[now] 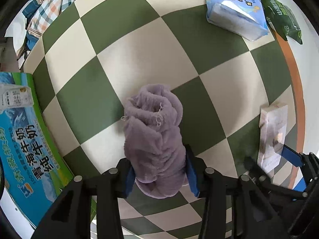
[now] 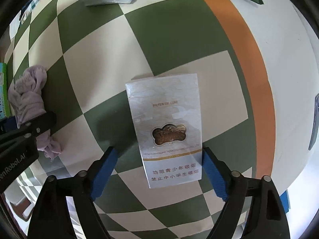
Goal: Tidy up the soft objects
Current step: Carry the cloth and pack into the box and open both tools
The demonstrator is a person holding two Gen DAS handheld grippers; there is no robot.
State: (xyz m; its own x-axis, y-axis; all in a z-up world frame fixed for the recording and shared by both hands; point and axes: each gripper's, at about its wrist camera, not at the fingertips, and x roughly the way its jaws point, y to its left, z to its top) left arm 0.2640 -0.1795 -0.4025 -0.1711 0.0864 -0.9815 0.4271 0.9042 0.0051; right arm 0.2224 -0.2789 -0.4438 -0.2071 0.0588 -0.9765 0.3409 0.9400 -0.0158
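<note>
Left gripper (image 1: 159,171): both blue-padded fingers (image 1: 192,174) pressed into the sides of a rolled purple towel (image 1: 153,137), clamped on its near end. The roll points away from the camera over the middle of the checkered counter (image 1: 119,45). From the right wrist view its near end looks lifted while the far end may touch the cloth; cannot tell for sure.

Right gripper (image 2: 158,169): fingers apart, straddling a white cigarette pack (image 2: 167,127). The right pad (image 2: 212,173) sits at or against the pack's edge; the left pad stands clear, a gap showing. Not yet gripped. Pack lies flat toward the counter's orange-bordered right edge.

Also present: a blue tissue pack (image 1: 235,10) and a green pouch (image 1: 283,18) at the far right corner, a blue-green milk carton box (image 1: 26,139) along the left edge, plaid fabric (image 1: 47,4) at the far left corner.

Judgement on step: 1 soft item (towel) is secured on the left; the right is lined up for a grasp. 2 grasps in progress, no placement started.

Next move, as judged:
- Lift the towel fully clear before carrying; the loose roll may unwind or sag out of the fingers.
- Destination is not evident; the tissue pack and fabric suggest a soft group at the far edge.
- The pack is rigid, so it is likely sorted apart from the soft items; closing the right fingers squarely on its long sides should suffice.
</note>
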